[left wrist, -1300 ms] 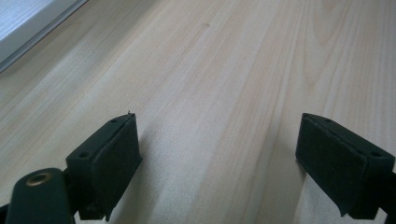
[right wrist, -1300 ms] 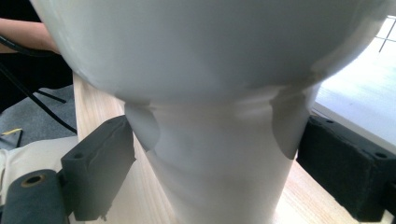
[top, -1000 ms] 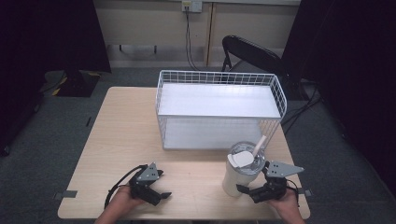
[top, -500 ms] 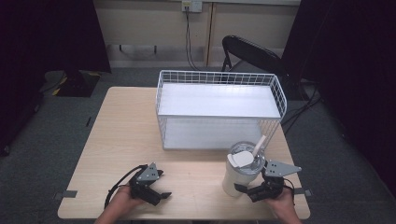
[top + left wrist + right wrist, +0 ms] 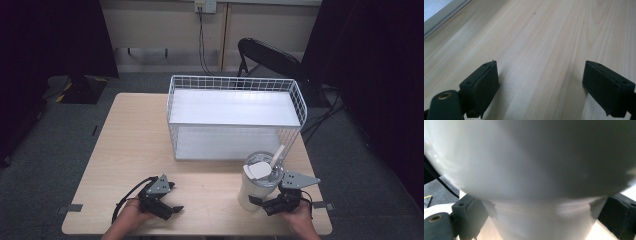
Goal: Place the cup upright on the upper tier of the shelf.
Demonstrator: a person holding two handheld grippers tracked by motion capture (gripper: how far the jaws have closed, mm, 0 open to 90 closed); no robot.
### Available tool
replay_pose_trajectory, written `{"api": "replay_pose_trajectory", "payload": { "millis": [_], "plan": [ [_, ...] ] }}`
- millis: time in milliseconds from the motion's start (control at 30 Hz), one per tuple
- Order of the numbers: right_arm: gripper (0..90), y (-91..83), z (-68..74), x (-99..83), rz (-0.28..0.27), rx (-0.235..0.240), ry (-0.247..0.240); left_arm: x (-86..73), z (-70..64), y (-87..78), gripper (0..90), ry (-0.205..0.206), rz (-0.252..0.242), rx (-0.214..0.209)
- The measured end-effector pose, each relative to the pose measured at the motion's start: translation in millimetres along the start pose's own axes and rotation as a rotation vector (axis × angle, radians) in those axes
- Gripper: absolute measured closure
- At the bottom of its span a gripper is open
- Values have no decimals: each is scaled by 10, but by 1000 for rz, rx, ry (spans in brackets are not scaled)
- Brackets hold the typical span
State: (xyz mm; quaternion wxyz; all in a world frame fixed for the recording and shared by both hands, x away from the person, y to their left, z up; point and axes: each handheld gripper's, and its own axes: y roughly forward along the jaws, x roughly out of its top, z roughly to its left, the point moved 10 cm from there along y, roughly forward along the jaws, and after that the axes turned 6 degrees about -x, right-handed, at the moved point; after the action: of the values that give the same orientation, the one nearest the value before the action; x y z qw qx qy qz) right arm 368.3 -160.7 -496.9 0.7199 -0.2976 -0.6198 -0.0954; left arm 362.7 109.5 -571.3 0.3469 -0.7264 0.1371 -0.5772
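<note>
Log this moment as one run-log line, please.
right gripper: fingers around tumbler base, grip uncertain | left gripper: open, empty, low over table | wire basket: empty

A white wire basket [image 5: 235, 117] stands on the far half of the wooden table [image 5: 130, 145]. Behind it, a dark folding chair [image 5: 267, 57] sits on grey carpet.

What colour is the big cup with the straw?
White. The cup shows best in the high view, by the right gripper.

Smooth white tumbler [image 5: 254, 187], pale matt wood-grain table [image 5: 130, 145], white-coated wire basket [image 5: 235, 100], matt black claw pads [image 5: 486, 85].
</note>
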Motion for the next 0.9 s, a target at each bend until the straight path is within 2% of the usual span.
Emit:
{"api": "replay_pose_trajectory", "payload": {
  "millis": [400, 500, 567, 667, 900],
  "plan": [
    [76, 53, 9, 45, -12, -35, 19, 0, 1, 0, 130, 0, 0, 0],
    [83, 50, -2, 52, -20, -54, 37, 0, 1, 0, 130, 0, 0, 0],
    [91, 35, -8, 62, -36, -72, 23, -3, 5, -2, 130, 4, 4, 2],
    [94, 23, -20, 67, -35, -85, 36, 0, 0, 0, 130, -1, 0, 0],
    [97, 5, -1, 93, -30, -102, -3, -2, 4, -2, 130, 3, 3, 1]
  ]
}}
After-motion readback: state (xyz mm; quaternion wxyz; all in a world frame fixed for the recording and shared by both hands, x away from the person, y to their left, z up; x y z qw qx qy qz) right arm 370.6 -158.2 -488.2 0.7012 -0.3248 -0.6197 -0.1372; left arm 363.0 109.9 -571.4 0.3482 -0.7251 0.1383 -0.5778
